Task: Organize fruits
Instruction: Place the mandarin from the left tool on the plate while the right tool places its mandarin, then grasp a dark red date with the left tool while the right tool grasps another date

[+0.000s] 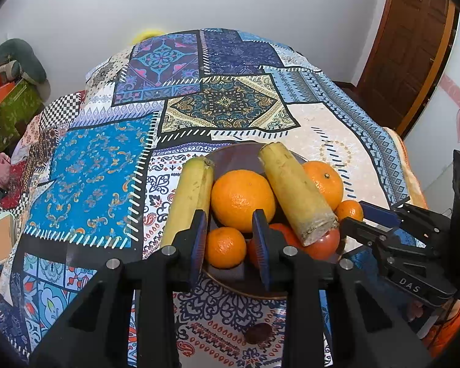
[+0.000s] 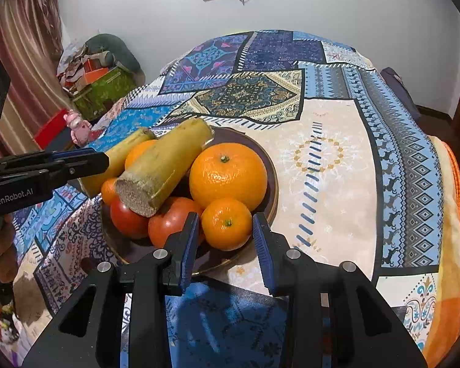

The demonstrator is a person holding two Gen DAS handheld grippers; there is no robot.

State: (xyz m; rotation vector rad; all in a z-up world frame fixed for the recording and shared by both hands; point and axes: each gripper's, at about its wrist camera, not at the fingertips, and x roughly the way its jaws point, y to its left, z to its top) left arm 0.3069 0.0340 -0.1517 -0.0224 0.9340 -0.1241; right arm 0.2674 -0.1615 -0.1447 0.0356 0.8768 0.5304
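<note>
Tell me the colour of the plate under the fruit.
Dark purple-brown plate, clearest in the right wrist view.

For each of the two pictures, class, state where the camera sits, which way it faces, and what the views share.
Left wrist: behind the left claw, looking down over the plate and small orange; the right claw enters at right.
Right wrist: behind the right claw, facing the plate's other side; the left claw and a hand show at left.
Shared: plate, large orange, patchwork cloth.
</note>
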